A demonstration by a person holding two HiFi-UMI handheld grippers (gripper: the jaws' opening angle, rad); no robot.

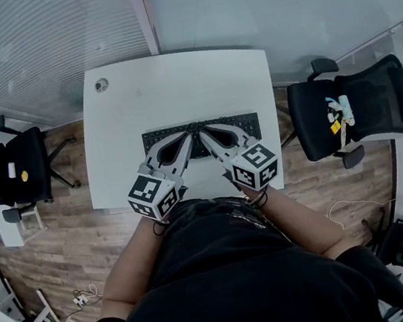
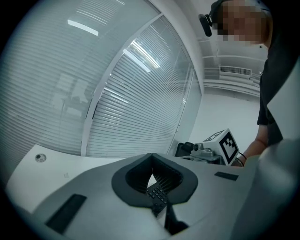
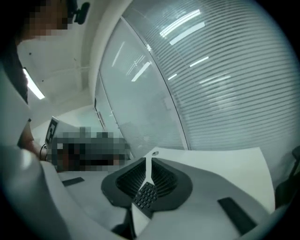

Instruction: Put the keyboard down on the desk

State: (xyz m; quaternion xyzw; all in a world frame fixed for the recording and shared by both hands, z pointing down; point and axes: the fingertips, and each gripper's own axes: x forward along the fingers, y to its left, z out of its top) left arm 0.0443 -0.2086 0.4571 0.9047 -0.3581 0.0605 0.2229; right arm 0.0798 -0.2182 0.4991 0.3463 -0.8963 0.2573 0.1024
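The keyboard (image 1: 248, 123) lies flat on the white table (image 1: 175, 85). It sits toward the near edge, its long side parallel to that edge and about midway between the left and right edges.

Both grippers reach in from the near edge and converge over the middle of the keyboard. The left gripper (image 1: 190, 133) has its jaws closed, tips meeting, as its own view shows (image 2: 151, 157). Nothing is clamped, and a patch of keys (image 2: 158, 194) shows only through the hollow behind the tips. The right gripper (image 1: 201, 131) has its jaws drawn almost together (image 3: 150, 161), with just a thin slit between the pads. It grips nothing, and the keys (image 3: 146, 194) show below through the hollow.

No view shows whether either tip touches the keyboard.

Black office chairs stand off the table's left edge (image 1: 16, 173) and right edge (image 1: 373, 104).
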